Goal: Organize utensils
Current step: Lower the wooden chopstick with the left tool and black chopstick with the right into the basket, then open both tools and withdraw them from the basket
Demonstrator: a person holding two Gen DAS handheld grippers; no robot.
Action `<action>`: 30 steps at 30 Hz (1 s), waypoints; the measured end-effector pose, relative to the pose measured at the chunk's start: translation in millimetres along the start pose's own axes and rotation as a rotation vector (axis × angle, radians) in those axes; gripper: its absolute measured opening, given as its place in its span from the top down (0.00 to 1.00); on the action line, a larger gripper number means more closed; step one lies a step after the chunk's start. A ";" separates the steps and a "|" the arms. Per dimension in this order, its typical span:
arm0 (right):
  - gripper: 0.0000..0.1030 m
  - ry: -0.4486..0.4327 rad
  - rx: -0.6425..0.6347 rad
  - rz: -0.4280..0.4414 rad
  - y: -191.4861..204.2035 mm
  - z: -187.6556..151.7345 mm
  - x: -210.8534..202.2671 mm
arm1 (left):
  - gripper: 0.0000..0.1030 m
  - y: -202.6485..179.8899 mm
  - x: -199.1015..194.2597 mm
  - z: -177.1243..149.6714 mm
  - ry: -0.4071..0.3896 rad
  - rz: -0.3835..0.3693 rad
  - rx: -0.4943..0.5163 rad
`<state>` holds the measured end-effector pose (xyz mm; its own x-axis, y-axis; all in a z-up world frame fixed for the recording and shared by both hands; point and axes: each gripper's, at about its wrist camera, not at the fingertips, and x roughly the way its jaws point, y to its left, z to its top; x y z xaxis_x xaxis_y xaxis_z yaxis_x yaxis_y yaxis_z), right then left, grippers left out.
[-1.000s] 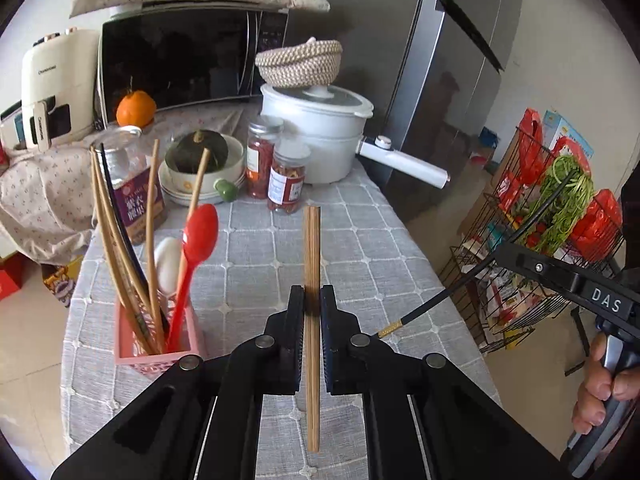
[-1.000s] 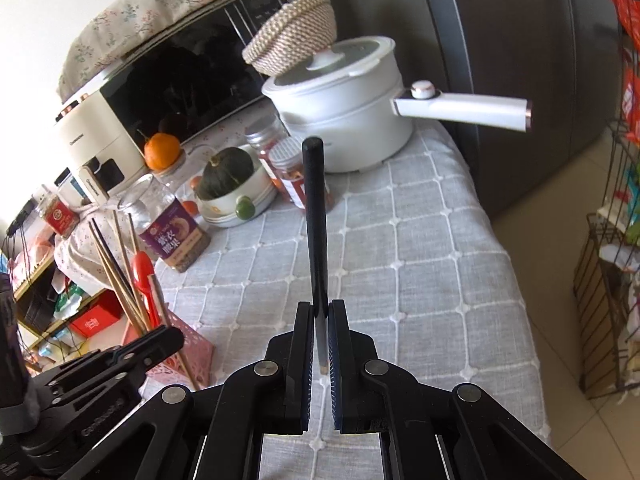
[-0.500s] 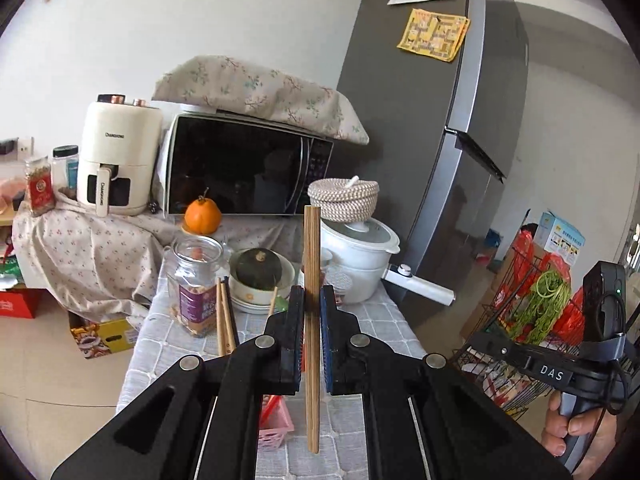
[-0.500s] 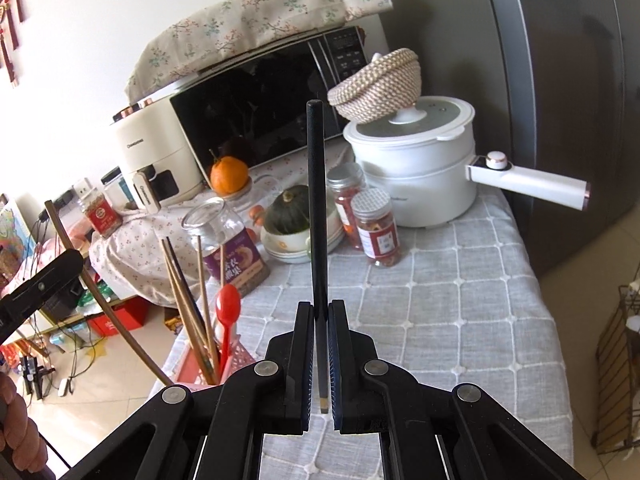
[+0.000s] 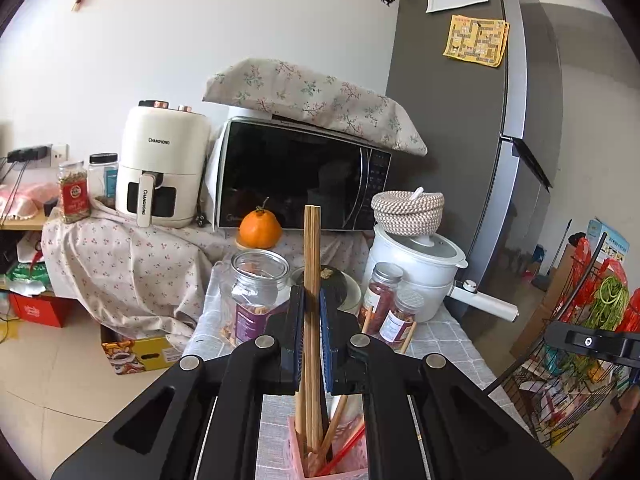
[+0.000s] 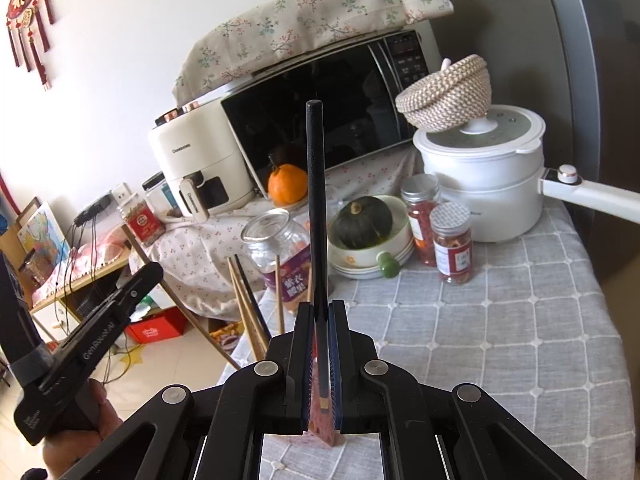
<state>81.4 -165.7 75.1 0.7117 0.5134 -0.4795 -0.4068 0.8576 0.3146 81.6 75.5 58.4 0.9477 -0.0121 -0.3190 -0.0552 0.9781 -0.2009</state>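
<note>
Chopsticks: wooden pair (image 5: pixel 311 280) clamped upright between the left gripper (image 5: pixel 311 344) jaws, lower ends just over the pink holder (image 5: pixel 298 454) below the fingers. Right gripper (image 6: pixel 320 344) pinches a black chopstick (image 6: pixel 316 200) upright, same holder beneath. Risks, judged: both sticks converging on one crowded holder could jam against utensils inside, tip it, or slip off-line in the narrow pinch.

A pair of pale wooden chopsticks (image 5: pixel 311 280) stands upright, its lower ends above the pink slotted holder (image 5: pixel 298 450) that already carries more wooden chopsticks and a red utensil, while a single black chopstick (image 6: pixel 317 216) stands upright to the right.
</note>
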 end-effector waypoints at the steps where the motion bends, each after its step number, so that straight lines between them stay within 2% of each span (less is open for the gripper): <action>1: 0.96 -0.001 0.001 0.004 2.1 0.2 1.9 | 0.92 -0.8 2.6 -2.3 -0.004 -0.001 0.008; 12: 0.96 0.023 -0.034 0.021 22.0 -4.2 21.3 | 0.92 -6.6 33.4 -21.6 0.057 -0.003 0.035; 24: 0.96 0.079 -0.119 -0.021 36.9 -18.0 54.2 | 0.90 2.9 48.1 -25.9 0.183 -0.039 -0.044; 27: 0.95 0.091 -0.146 -0.034 42.6 -21.6 62.6 | 0.84 8.1 47.5 -24.3 0.224 -0.034 -0.068; 30: 0.95 0.107 -0.175 -0.047 47.2 -24.2 70.8 | 0.71 14.2 42.8 -24.2 0.259 -0.025 -0.086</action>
<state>98.6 -88.2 36.2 0.6708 0.4650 -0.5778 -0.4746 0.8678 0.1475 113.7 83.8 19.5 0.8379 -0.0998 -0.5366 -0.0694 0.9556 -0.2862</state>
